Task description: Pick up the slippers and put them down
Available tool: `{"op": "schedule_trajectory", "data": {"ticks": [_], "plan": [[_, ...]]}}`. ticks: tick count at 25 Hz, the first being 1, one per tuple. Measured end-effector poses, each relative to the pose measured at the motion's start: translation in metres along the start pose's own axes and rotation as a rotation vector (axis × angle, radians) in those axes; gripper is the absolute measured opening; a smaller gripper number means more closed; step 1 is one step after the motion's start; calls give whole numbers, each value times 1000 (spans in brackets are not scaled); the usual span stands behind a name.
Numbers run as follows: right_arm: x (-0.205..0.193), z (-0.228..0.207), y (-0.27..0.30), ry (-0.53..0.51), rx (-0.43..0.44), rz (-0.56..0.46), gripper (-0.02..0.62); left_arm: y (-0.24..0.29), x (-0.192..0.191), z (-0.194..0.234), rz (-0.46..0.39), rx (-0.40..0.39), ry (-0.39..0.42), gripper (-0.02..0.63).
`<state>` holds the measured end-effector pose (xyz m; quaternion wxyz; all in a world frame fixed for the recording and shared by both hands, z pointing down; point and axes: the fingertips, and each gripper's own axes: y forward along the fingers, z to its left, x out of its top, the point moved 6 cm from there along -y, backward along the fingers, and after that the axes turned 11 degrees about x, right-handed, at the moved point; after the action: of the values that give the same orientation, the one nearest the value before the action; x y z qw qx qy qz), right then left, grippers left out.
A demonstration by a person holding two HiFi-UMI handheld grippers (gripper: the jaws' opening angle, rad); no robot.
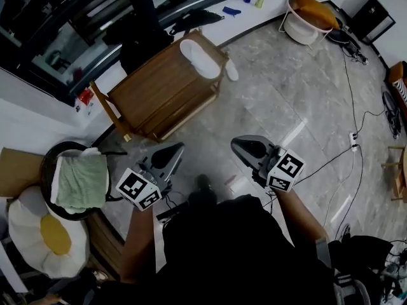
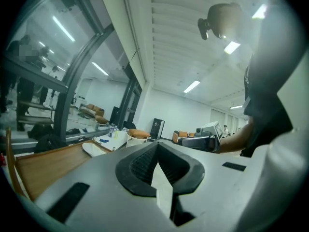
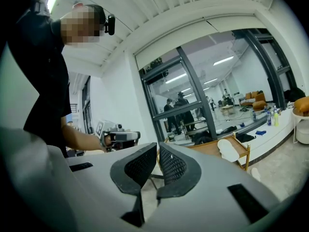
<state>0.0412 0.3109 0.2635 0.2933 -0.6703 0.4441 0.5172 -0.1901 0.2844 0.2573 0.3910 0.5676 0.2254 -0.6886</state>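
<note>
A white slipper (image 1: pixel 199 58) lies on top of a wooden rack (image 1: pixel 159 100) ahead of me. A second white slipper (image 1: pixel 231 72) rests on the floor by the rack's right corner. My left gripper (image 1: pixel 173 152) and right gripper (image 1: pixel 241 147) are held side by side over the grey floor, short of the rack, both shut and holding nothing. In the left gripper view the left gripper (image 2: pixel 157 147) points level toward the slipper (image 2: pixel 93 149) on the rack (image 2: pixel 43 166). From the right gripper (image 3: pixel 158 148) I see that slipper (image 3: pixel 228 150) and the floor slipper (image 3: pixel 256 174).
A dark basket (image 1: pixel 49 164) with a green towel and an egg-shaped cushion (image 1: pixel 38 234) sit at the left. A white tub (image 1: pixel 302 27) with an orange cushion stands at the back right. Cables and a power strip (image 1: pixel 353 140) cross the floor at the right. A glass wall runs behind the rack.
</note>
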Motion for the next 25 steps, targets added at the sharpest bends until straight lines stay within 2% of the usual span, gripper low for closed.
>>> {"op": "schedule_trajectory", "data": {"ticks": [9,13,19,25], "plan": [[20,-53,32,-21,-15,8,29,32,2,50,-10,-6,-33,11],[26,-85,34,-17,16,4,29,57,9,60,-7,18,-28,11],[36,-163,41,-2,93,6,29,109,17,86,11,114,-45,11],[70,-246,36,29,176,11,29,175,39,103,29,202,-56,11]]}}
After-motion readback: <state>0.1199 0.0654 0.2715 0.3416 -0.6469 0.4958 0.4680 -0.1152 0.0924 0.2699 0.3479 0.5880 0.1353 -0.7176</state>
